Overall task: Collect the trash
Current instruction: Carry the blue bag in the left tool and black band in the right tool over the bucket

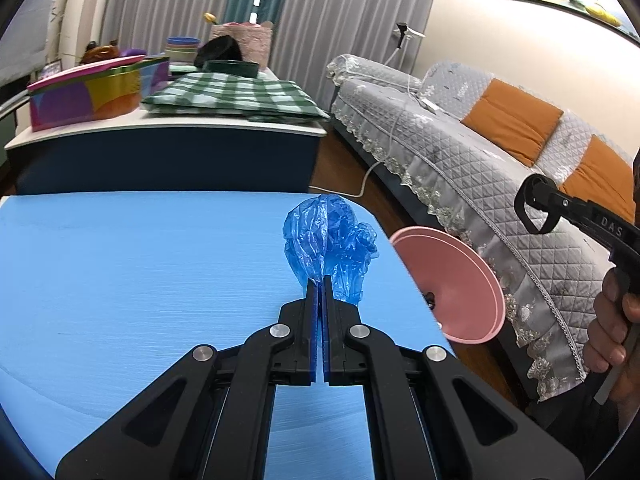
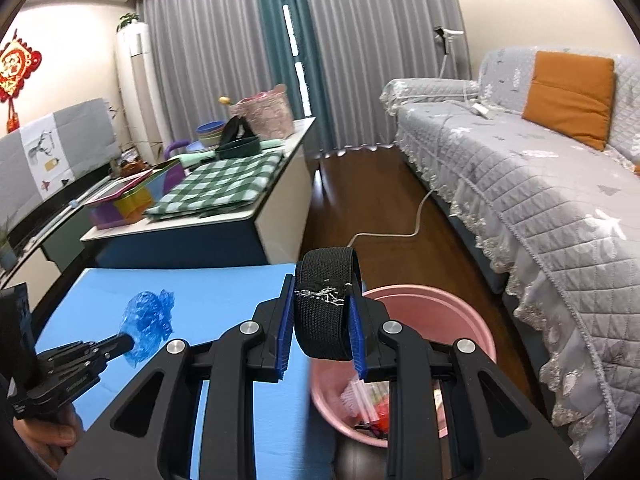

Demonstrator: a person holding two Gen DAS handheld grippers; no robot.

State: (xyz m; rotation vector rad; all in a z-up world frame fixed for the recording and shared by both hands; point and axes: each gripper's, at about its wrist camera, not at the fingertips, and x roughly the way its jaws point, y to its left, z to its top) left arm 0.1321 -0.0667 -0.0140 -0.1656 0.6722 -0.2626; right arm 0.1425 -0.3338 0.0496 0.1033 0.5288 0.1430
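Left gripper (image 1: 319, 280) clamped crumpled blue plastic bag (image 1: 328, 240), standing upward beyond fingertips. Right gripper (image 2: 322, 300) pinched upright black strap loop (image 2: 326, 312); pink bin (image 2: 420, 316) lay below, unobstructed.

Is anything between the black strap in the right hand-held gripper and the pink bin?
Nothing visible. The black strap hangs over the open pink bin, whose mouth is uncovered.
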